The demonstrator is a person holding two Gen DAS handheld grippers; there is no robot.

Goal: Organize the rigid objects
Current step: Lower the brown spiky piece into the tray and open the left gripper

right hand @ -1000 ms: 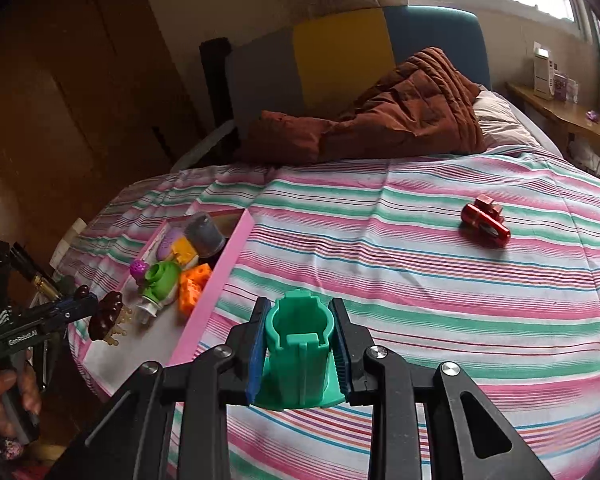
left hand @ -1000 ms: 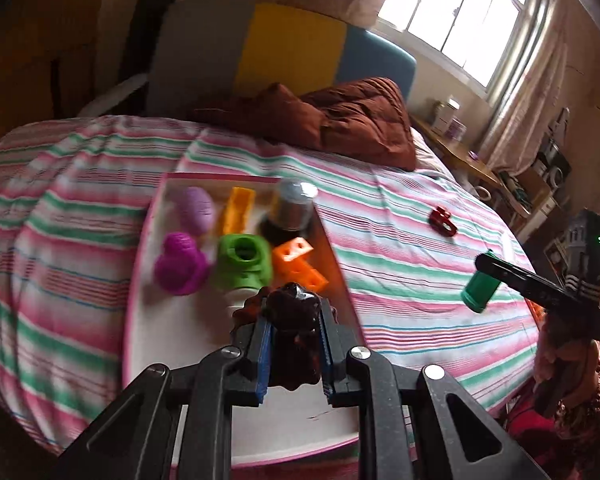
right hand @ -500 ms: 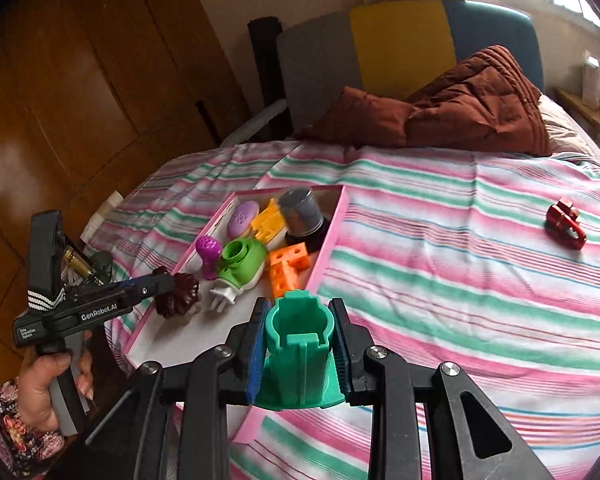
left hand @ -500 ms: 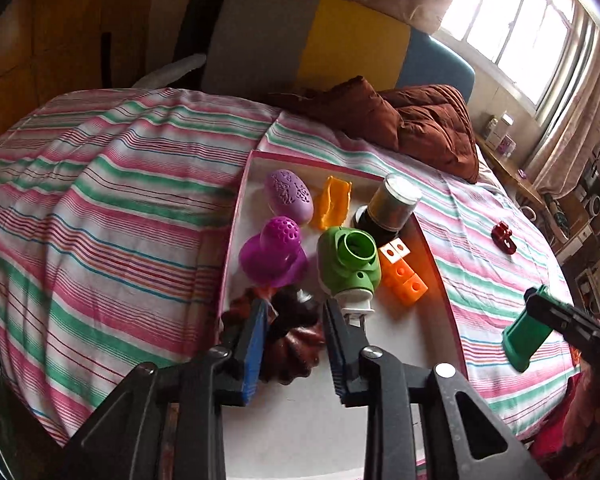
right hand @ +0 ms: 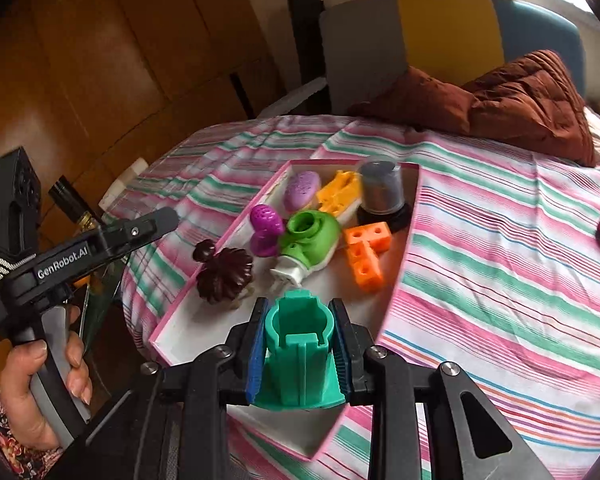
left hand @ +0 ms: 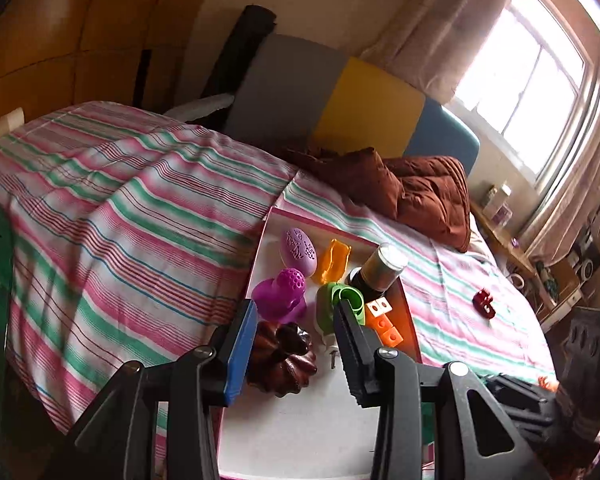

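Now one teal holder (right hand: 298, 354) sits clamped in our right claw (right hand: 299, 354) above the pink tray's (right hand: 404, 276) near end; one dark brown ridged piece (left hand: 282, 354) lies inside, between our left claw's (left hand: 296, 350) wide-open fingers; one red toy (left hand: 483, 303) rests on the bed.

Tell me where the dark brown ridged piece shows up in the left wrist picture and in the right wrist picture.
Left wrist view: the dark brown ridged piece lies low at centre on the tray, between the open left gripper fingers.
Right wrist view: it sits left of centre, by the tray's near-left wall.
Shared landmark: the green round piece just beyond it in both.
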